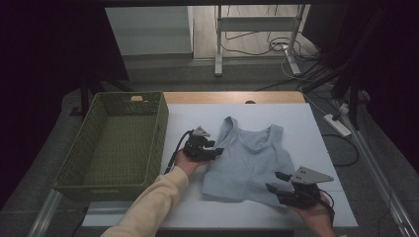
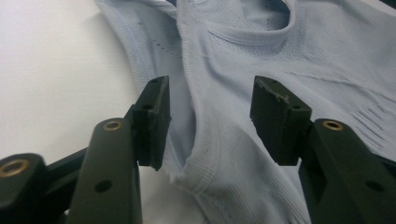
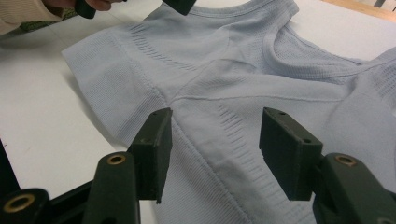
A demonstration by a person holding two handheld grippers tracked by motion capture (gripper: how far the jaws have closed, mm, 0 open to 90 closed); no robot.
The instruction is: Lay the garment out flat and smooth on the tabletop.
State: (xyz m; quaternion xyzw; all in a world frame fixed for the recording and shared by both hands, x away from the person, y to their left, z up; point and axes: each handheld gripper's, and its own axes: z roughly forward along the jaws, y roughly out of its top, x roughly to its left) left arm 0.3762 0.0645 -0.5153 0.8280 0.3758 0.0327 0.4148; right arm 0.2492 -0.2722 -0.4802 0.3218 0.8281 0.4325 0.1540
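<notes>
A pale blue knitted tank top (image 1: pixel 249 158) lies flat on the white table (image 1: pixel 316 133), straps toward the far side. My left gripper (image 1: pixel 217 147) sits at the top's left armhole. In the left gripper view its jaws (image 2: pixel 210 107) stand apart around the armhole's ribbed edge (image 2: pixel 198 163), and the pads do not press on it. My right gripper (image 1: pixel 274 180) is at the top's near right hem. In the right gripper view it (image 3: pixel 215 140) hovers open just over the fabric (image 3: pixel 224 93), with nothing pinched.
A green woven basket (image 1: pixel 106 190) stands empty on the table's left side, close to the left hand. A wooden strip (image 1: pixel 232 97) runs along the table's far edge. Cables and a power strip (image 1: pixel 338 124) lie on the floor to the right.
</notes>
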